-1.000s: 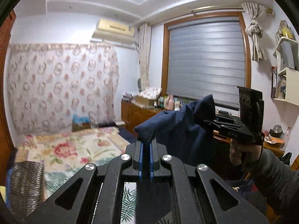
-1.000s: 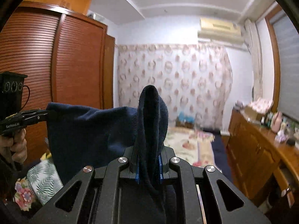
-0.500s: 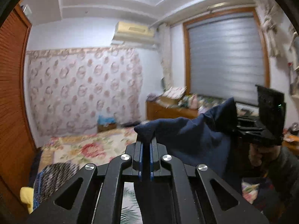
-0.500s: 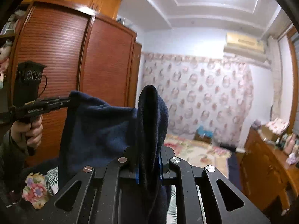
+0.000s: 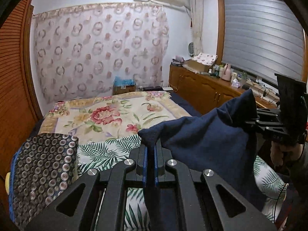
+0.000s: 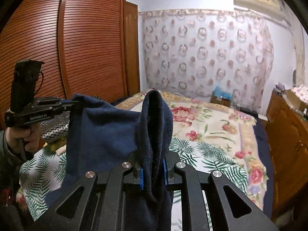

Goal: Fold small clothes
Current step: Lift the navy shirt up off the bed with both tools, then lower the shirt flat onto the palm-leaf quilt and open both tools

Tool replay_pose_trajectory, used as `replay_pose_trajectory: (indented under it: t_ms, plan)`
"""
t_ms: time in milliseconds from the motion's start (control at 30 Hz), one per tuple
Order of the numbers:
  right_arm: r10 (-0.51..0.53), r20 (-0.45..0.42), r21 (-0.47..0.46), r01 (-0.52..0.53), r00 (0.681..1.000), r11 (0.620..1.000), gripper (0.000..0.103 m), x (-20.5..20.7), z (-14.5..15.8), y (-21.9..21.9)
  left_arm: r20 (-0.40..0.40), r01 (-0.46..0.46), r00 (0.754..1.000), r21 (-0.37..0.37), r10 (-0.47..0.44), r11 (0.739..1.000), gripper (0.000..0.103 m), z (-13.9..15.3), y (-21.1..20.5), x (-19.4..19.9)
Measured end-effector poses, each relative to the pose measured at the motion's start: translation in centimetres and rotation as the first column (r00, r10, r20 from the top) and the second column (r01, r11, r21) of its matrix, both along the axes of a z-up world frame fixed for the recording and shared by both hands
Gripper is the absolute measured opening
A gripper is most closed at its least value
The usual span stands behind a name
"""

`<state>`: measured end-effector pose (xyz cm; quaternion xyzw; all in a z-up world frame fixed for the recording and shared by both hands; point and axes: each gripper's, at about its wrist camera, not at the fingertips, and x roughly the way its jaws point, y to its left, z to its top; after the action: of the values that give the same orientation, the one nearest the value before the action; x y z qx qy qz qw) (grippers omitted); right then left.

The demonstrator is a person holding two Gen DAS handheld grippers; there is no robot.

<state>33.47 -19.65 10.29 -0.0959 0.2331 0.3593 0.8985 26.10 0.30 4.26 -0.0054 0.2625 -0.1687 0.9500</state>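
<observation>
A dark navy garment [image 5: 204, 142] is held up in the air between 2 grippers, above the near end of a bed [image 5: 107, 115]. It is stretched as a sagging sheet from one tool to the other, and its lower part hangs down out of view.

The left gripper [image 5: 150, 150] is clamped tight on one corner of the cloth; only a thin edge is pinched between its blue-lined pads [image 5: 145, 163], and a small peak of fabric stands up above the tips. In the right wrist view the same tool [image 6: 74, 102] is seen at the left, gripped by a hand [image 6: 23, 136] in a dark sleeve.

The right gripper [image 6: 153, 165] is closed on a thicker bunch of the garment [image 6: 107, 132]: a tall fold rises well above its jaws, which are kept narrowly apart by the wad of cloth. From the left wrist view this tool [image 5: 254, 119] is seen at the right edge, biting the opposite upper corner, with the holding hand [image 5: 281, 156] below it.

The bed is covered by a floral spread, with a palm-leaf printed sheet [image 6: 207, 154] laid over its near part. A patterned folded stack [image 5: 42, 171] is seen at the left of the bed, beside a slatted wooden wardrobe [image 6: 86, 48].
</observation>
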Motion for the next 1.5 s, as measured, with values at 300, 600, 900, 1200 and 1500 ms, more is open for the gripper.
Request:
replay_pose_trajectory:
  t_ms: [300,600,900,1200,1500]
  plan:
    - [-0.031,-0.102,-0.049,0.026,0.994,0.998,0.014,7.9,-6.6,4.7,-0.083,0.005,0.997,0.048,-0.001,0.999,0.006,-4.2,-1.3,4.6]
    - [-0.036,-0.149,-0.074,0.025,0.988,0.997,0.015,10.3,-6.7,6.8,-0.102,0.015,0.995,0.062,-0.008,0.998,0.006,-5.7,-2.0,5.7]
    - [-0.097,-0.222,-0.139,0.067,0.97,0.988,0.025,12.0,-8.1,8.1,-0.13,0.027,0.991,0.1,-0.013,0.995,0.006,-6.5,-2.8,6.4]
    - [-0.181,-0.224,-0.161,0.147,0.958,0.976,0.048,10.9,-6.5,7.3,-0.166,0.051,0.986,0.128,-0.03,0.99,0.048,-6.8,-2.5,4.1]
    - [-0.175,-0.257,-0.092,0.156,0.951,0.983,0.062,2.0,-5.5,3.3,-0.197,0.1,0.977,0.096,-0.08,0.99,0.08,-7.3,-2.0,-4.6]
